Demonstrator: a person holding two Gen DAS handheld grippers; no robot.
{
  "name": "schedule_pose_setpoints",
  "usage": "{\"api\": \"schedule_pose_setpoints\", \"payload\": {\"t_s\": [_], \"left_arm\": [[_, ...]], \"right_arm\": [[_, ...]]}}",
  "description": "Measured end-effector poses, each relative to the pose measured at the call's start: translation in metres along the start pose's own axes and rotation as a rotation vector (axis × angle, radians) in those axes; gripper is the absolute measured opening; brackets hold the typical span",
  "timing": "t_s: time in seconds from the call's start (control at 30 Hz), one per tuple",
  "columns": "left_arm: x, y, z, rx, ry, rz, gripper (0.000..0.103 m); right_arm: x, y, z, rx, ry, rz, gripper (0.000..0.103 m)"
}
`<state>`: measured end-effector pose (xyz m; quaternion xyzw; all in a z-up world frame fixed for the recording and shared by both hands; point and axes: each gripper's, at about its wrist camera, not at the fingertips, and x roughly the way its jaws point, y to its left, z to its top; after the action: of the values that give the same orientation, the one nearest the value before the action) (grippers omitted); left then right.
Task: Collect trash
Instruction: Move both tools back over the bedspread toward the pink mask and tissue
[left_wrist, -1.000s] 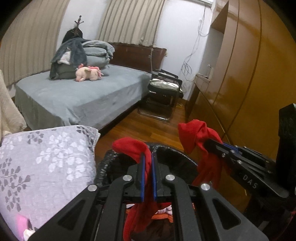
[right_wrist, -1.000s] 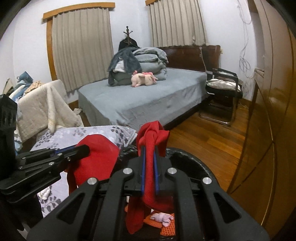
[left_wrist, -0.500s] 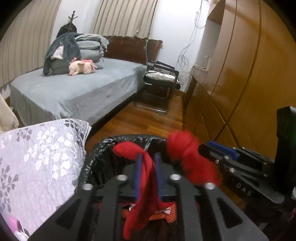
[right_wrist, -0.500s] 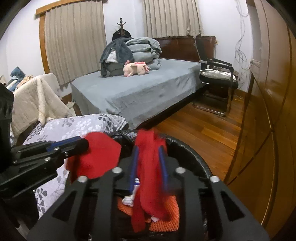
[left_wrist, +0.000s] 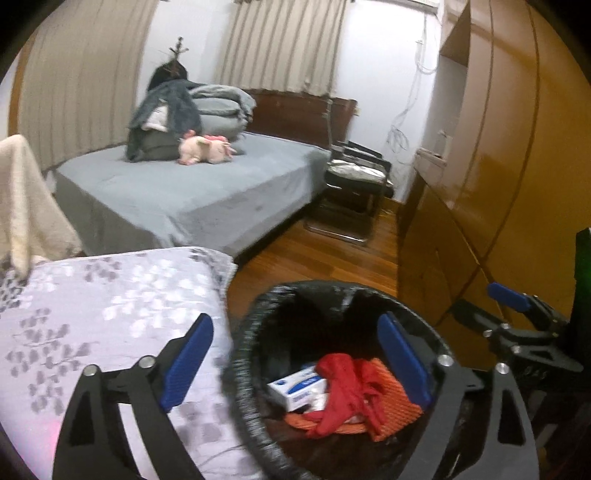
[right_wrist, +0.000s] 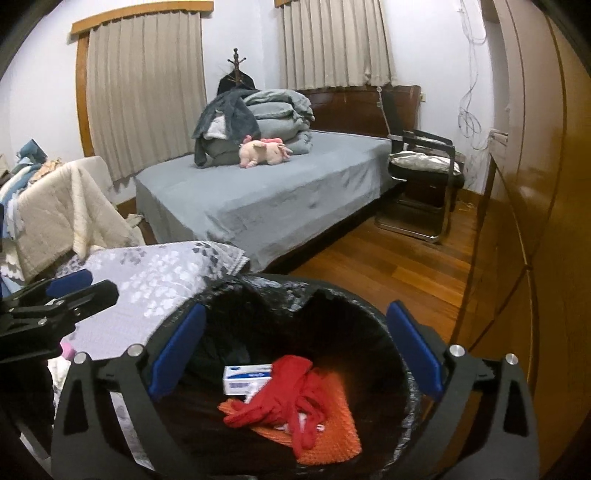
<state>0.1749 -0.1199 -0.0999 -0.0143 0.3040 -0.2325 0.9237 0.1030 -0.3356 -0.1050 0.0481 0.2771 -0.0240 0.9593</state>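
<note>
Trash bin (right_wrist: 399, 369): round, black, plastic-lined.

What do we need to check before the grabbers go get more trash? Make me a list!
1. Red cloth is inside the trash bin: ok.
2. Left gripper is empty, jaws opening with nothing between them: ok.
3. Right gripper is empty, jaws opening with nothing between them: ok.
4. Nothing hangs over the bin rim; the white box and orange cloth lie inside too: ok.
5. Black bin liner is folded over the rim all around: cannot tell, the near side is hidden.
6. Next piece of trash is found: cannot tell, none shows clearly.
</note>
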Motion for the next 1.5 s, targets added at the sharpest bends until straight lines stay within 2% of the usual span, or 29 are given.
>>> {"api": "schedule_pose_setpoints", "payload": {"t_s": [0.1,0.33,0.77,0.97,1.17,1.5], "left_arm": [[-0.019,0.016,-0.001,-0.01,-0.02,0.042,0.096],[-0.061,0.05,-0.007,-0.038,-0.053,0.128,0.097],[-0.13,0.128,-0.046,-0.138,-0.085,0.294,0.097],[-0.154,0.159,-0.066,-0.163,-0.088,0.365,0.097],[-0.169,0.188,-0.09,-0.185,-0.071,0.419,0.097],[-0.173,0.227,-0.122,-0.225,-0.029,0.456,0.096]], "right_arm": [[-0.004,0.014,0.004,-0.004,-0.006,0.032,0.097],[-0.007,0.064,0.011,-0.053,-0.005,0.115,0.098],[-0.011,0.165,0.007,-0.144,-0.013,0.269,0.098],[-0.007,0.205,-0.004,-0.171,-0.013,0.323,0.098],[0.005,0.242,-0.024,-0.199,0.032,0.369,0.098],[0.03,0.289,-0.066,-0.228,0.084,0.372,0.097]]}}
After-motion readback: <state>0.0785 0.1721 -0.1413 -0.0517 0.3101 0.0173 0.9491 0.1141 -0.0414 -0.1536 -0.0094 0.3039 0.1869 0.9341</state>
